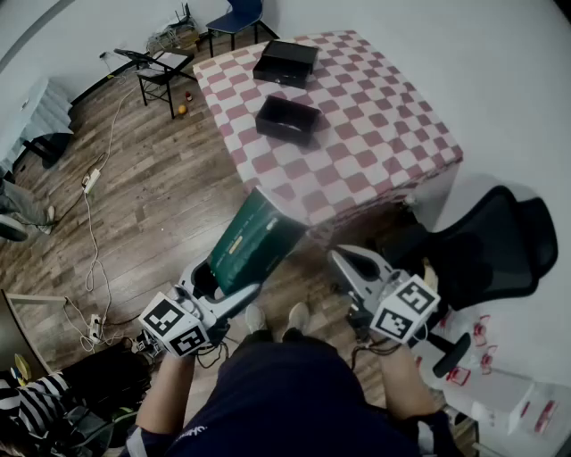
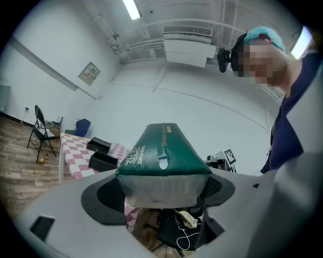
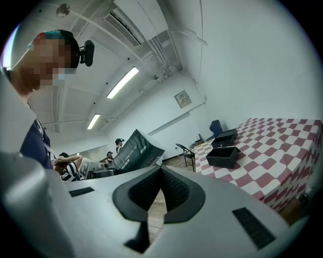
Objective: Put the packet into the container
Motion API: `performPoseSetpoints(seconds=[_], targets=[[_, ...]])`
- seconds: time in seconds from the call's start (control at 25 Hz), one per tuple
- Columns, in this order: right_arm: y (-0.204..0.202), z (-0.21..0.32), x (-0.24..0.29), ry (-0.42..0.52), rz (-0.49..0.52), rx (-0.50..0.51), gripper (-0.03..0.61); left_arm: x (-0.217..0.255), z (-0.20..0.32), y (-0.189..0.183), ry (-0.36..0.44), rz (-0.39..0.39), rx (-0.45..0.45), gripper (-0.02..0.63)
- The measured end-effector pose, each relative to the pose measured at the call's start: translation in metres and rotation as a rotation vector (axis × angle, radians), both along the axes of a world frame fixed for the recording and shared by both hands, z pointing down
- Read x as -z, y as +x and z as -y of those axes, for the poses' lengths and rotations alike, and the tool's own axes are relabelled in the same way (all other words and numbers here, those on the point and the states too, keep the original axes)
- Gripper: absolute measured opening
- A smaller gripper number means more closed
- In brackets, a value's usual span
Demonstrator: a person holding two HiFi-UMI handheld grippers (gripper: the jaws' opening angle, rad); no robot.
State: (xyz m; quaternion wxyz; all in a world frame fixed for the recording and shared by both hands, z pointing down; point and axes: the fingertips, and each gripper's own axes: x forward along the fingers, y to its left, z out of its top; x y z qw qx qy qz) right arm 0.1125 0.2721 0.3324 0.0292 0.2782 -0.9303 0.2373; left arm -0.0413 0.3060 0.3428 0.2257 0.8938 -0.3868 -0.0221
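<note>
A dark green packet (image 1: 254,241) stands between the wide-set jaws of my left gripper (image 1: 221,284), which is shut on its lower end. In the left gripper view the packet (image 2: 164,156) fills the gap between the pads of that gripper (image 2: 161,189) and points up and away. An open black container (image 1: 287,119) sits on the checked table (image 1: 375,116), with a second black container (image 1: 285,62) farther back. My right gripper (image 1: 352,263) hangs near the table's front edge, shut and empty. In the right gripper view its pads (image 3: 161,174) meet with nothing between them.
A black office chair (image 1: 495,245) stands to the right of the table's near corner. A folding chair (image 1: 161,67) and a blue chair (image 1: 234,18) stand beyond the table on the wooden floor. Cables (image 1: 89,259) trail along the left.
</note>
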Motion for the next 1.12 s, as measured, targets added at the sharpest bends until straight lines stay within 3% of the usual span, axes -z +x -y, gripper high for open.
performPoseSetpoints(seconds=[0.88, 1.12], targets=[[0.056, 0.023, -0.004, 0.001, 0.015, 0.05, 0.017, 0.005, 0.021, 0.045, 0.032, 0.051, 0.063, 0.448], [0.035, 0.066, -0.009, -0.013, 0.004, 0.046, 0.017, -0.001, 0.068, 0.015, 0.015, 0.047, 0.066, 0.448]])
